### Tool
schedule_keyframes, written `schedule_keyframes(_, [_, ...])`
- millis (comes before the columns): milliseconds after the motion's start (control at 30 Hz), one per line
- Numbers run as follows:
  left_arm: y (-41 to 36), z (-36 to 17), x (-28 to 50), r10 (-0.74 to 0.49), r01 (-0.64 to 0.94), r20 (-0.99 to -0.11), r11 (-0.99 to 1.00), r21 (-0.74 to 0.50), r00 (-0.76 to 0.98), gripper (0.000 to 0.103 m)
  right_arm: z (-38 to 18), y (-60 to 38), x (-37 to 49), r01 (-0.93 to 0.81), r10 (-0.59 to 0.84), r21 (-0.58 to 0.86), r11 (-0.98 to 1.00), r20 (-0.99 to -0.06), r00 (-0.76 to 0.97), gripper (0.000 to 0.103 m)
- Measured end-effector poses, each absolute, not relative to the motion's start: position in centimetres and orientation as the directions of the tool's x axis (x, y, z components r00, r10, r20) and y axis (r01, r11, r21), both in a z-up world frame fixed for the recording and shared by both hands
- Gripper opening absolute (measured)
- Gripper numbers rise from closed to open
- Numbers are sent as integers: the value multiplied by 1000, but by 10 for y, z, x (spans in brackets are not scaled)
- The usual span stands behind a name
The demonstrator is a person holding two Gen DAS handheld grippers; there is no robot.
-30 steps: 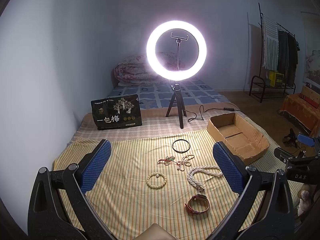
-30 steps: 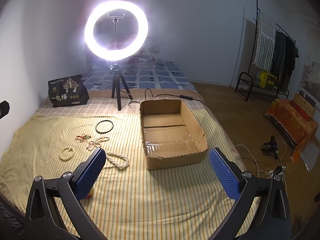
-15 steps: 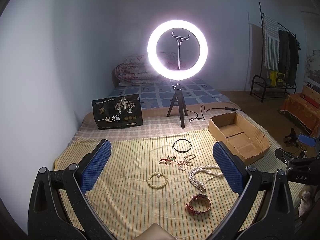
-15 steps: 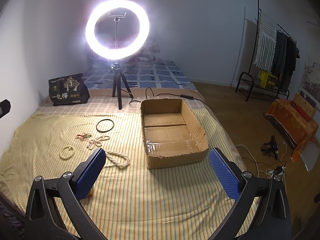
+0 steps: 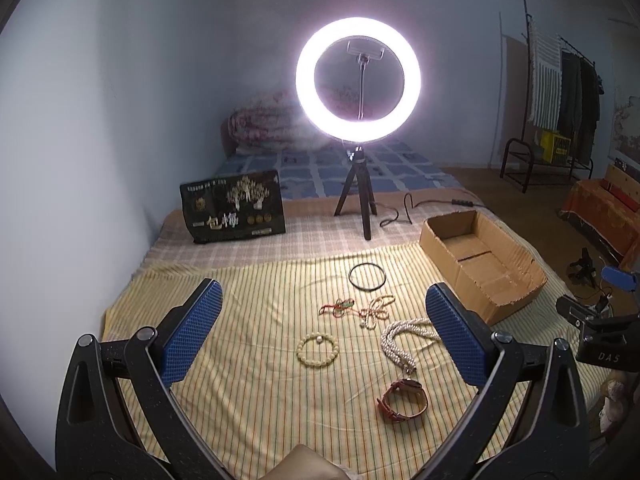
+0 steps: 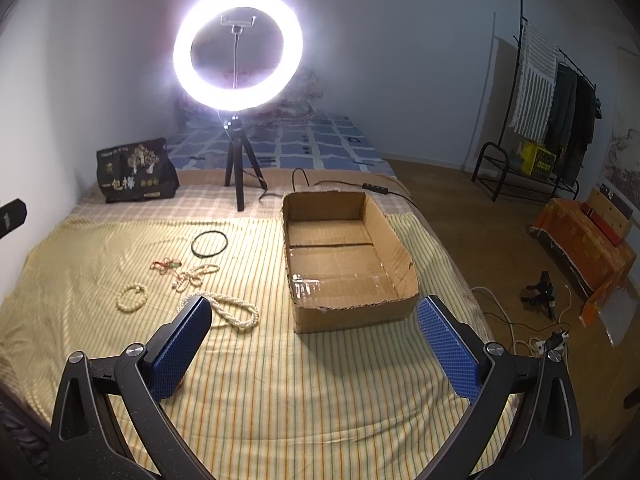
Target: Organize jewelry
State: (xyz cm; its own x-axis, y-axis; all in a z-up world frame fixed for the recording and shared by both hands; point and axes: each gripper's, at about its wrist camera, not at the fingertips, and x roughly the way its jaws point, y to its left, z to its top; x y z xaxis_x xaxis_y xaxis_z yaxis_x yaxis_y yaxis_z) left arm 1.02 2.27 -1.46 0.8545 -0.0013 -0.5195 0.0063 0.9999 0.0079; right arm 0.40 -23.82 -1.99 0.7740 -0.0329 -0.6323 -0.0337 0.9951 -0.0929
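Jewelry lies spread on a striped yellow cloth (image 5: pixel 248 380). I see a black ring (image 5: pixel 367 276), a red-corded charm (image 5: pixel 340 307), a small bead string (image 5: pixel 376 312), a cream bead bracelet (image 5: pixel 318 355), a twisted pearl necklace (image 5: pixel 400 340) and a red-strapped watch (image 5: pixel 402 399). My left gripper (image 5: pixel 324 316) hovers open above them, holding nothing. An open cardboard box (image 6: pixel 346 260) stands to the right. My right gripper (image 6: pixel 314 328) hangs open before the box's near wall, the pearl necklace (image 6: pixel 236 312) beside its left finger.
A lit ring light on a black tripod (image 5: pixel 359 120) stands behind the jewelry, its cable (image 5: pixel 420 208) trailing right. A black printed bag (image 5: pixel 234 208) leans near the wall. The bed's right edge drops to a wooden floor (image 6: pixel 500 240) with cables and a clothes rack (image 6: pixel 540 100).
Both views drifted slightly; the scene shifted a little to the right in each. Nothing on the cloth moved and both grippers stayed open.
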Motion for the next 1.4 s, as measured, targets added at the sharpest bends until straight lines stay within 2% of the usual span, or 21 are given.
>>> schedule_keyframes(333, [54,-35,55,-27,-13,-663,998,-55,748,103,-48,-216,19,-138,41,-70,988,-742,669,102])
schedule_keyframes(433, [63,-43,66,11,-29,-667,999,-15,745,103,-58,-205,23,-194,67,-77,978,-763,643,102])
schedule_keyframes(533, [65,-57,78,63,-7,-671,996,86,739,102,-68,-195,27,-244,73,-105,964,-777,625,102])
schedule_keyframes(600, [71,-72,90,53,6,-716,997,80,696,93,-76,-189,30,-272,66,-133,953,-784,617,102])
schedule_keyframes(667, [80,-89,103,3,18,-774,1000,19,633,74,-85,-183,35,-307,73,-143,941,-799,597,102])
schedule_keyframes(700, [86,-100,110,-27,11,-804,1000,-26,594,69,-89,-180,38,-327,84,-136,935,-812,578,102])
schedule_keyframes(767, [96,-117,120,-74,-12,-845,995,-95,529,51,-97,-175,44,-356,108,-111,928,-834,540,102])
schedule_keyframes(833, [102,-131,126,-112,-39,-872,988,-148,476,44,-105,-168,50,-386,134,-81,919,-856,500,102])
schedule_keyframes(867, [103,-138,129,-128,-50,-884,984,-168,449,39,-110,-164,53,-404,149,-63,912,-869,473,101])
schedule_keyframes(967, [100,-154,132,-175,-58,-900,975,-216,400,35,-119,-153,53,-448,172,-40,893,-890,422,87])
schedule_keyframes(1033, [94,-160,136,-175,-48,-906,977,-209,385,34,-125,-146,53,-467,183,-22,884,-903,390,83])
schedule_keyframes(1100, [88,-170,142,-176,-48,-919,977,-206,353,26,-130,-142,54,-479,192,-6,878,-912,363,77])
schedule_keyframes(1167, [87,-178,150,-181,-64,-926,975,-214,331,25,-137,-139,57,-484,200,17,875,-923,329,67])
schedule_keyframes(1400, [93,-196,168,-181,-131,-935,964,-230,306,25,-151,-139,68,-443,250,125,888,-939,237,48])
